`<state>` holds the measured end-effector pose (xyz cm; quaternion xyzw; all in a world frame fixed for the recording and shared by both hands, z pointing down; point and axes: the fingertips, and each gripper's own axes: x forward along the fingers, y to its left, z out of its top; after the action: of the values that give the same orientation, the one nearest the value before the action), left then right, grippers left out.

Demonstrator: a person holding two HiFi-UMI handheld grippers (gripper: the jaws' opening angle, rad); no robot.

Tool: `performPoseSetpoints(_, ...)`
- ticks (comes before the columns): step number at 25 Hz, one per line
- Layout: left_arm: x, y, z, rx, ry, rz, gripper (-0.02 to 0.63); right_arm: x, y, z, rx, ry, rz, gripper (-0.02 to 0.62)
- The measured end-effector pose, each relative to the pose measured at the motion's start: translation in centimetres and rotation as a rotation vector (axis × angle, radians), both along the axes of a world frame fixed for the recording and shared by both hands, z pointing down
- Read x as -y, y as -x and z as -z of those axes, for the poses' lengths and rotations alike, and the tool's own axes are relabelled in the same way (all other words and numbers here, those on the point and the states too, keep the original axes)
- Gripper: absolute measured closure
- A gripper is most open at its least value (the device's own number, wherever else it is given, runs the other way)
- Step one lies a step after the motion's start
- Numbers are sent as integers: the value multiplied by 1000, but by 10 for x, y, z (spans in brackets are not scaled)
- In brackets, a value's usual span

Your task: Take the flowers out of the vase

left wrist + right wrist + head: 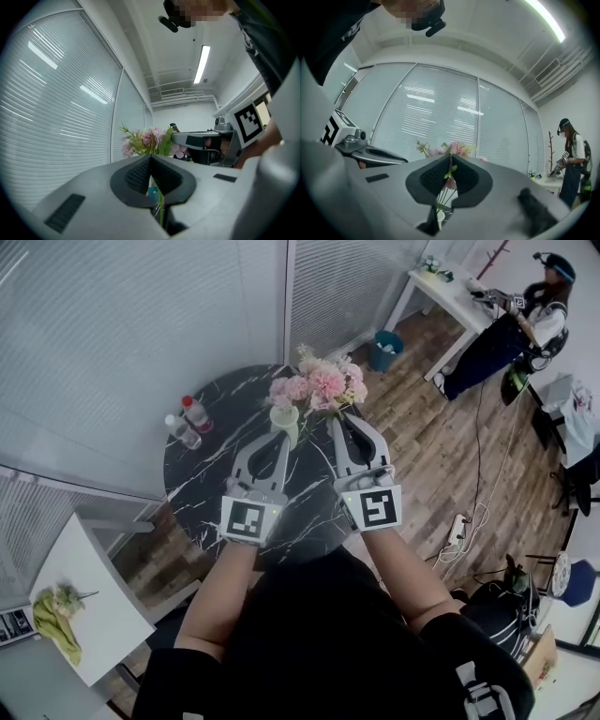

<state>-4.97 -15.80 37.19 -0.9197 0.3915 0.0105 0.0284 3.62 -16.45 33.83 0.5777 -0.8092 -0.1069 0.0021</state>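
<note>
Flowers (319,385) stand in a small pale vase (285,418) toward the far side of the round black marbled table (216,484). They have thin green stems and soft, ruffled pink heads, so I'd judge them light, floppy and easy to crush. The vase is narrow and glossy and would likely tip if the stems drag. Best hold is low on the stems just above the rim, never on the heads. Left gripper (151,158): jaws together, nothing between the ribbed pads, tips just beside the vase. Right gripper (451,156): jaws closed, and a leafy sprig of the flowers looks pinched at the pad seam.
</note>
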Motion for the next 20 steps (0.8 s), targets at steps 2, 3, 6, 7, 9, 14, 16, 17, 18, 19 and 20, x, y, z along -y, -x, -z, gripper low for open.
performPoseSetpoints(2, -3, -6, -3, -2, 6, -13, 594, -6, -7, -9, -9, 17, -12, 568)
performPoseSetpoints(3, -4, -9, -6, -4, 10, -21, 594, -8, -11, -14, -15, 28, -20, 568)
performPoseSetpoints(6, -7, -20, -10, -17, 12, -42, 594, -15, -21, -27, -22, 59, -39, 569)
performPoseSetpoints(7, -8, -24, -12, -18, 16, -49, 594, -17, -24, -30, -20, 66, -44, 568)
performPoseSetpoints(9, -10, -32, -18, -8, 27, -65, 594, -21, -32, -35, -16, 79, -55, 568)
performPoseSetpoints(14, -10, -53, -20, -8, 19, -98, 594, -27, -50, -50, -1, 106, -76, 569)
performPoseSetpoints(16, -10, -60, -23, -5, 24, -108, 594, -28, -56, -57, 11, 119, -77, 569)
performPoseSetpoints(17, -10, -63, -24, -3, 27, -113, 594, -29, -59, -60, 16, 126, -78, 569)
performPoseSetpoints(18, -9, -66, -26, -2, 30, -117, 594, -29, -61, -64, 20, 132, -80, 568)
performPoseSetpoints(19, -9, -68, -28, -1, 32, -121, 594, -29, -63, -67, 21, 139, -83, 569)
performPoseSetpoints(20, -8, -70, -30, 1, 35, -125, 594, -29, -64, -71, 21, 146, -86, 569)
